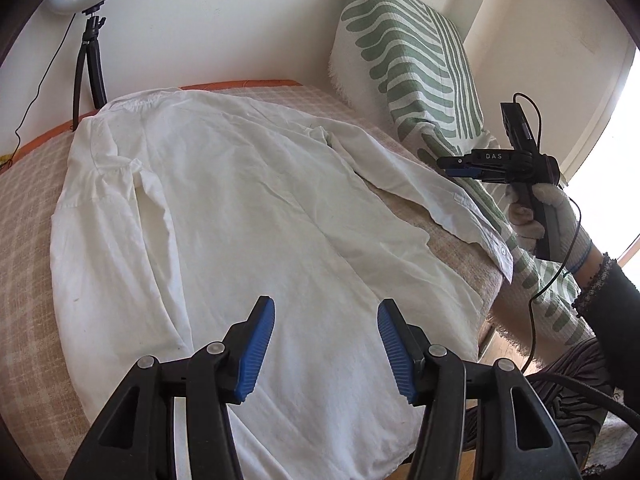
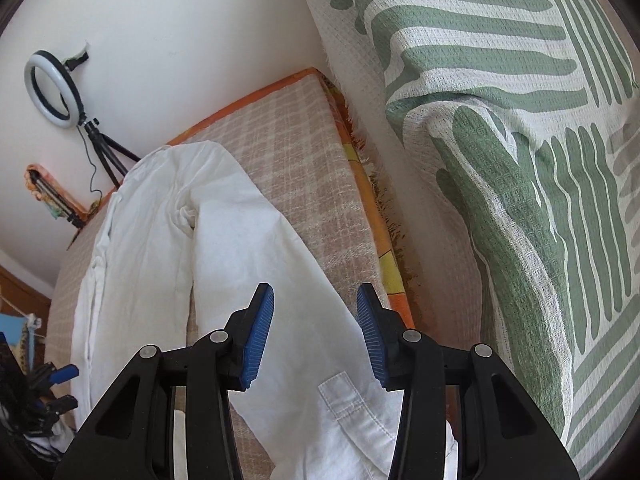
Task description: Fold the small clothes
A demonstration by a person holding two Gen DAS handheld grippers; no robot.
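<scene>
The left claw has its blue-padded fingers spread wide and gripping nothing, while the right claw, held in a white-gloved right hand at the far right, is likewise parted and unloaded.

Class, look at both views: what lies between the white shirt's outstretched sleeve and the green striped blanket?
A strip of checked bedcover separates sleeve from blanket, clearest in the right wrist view.
</scene>
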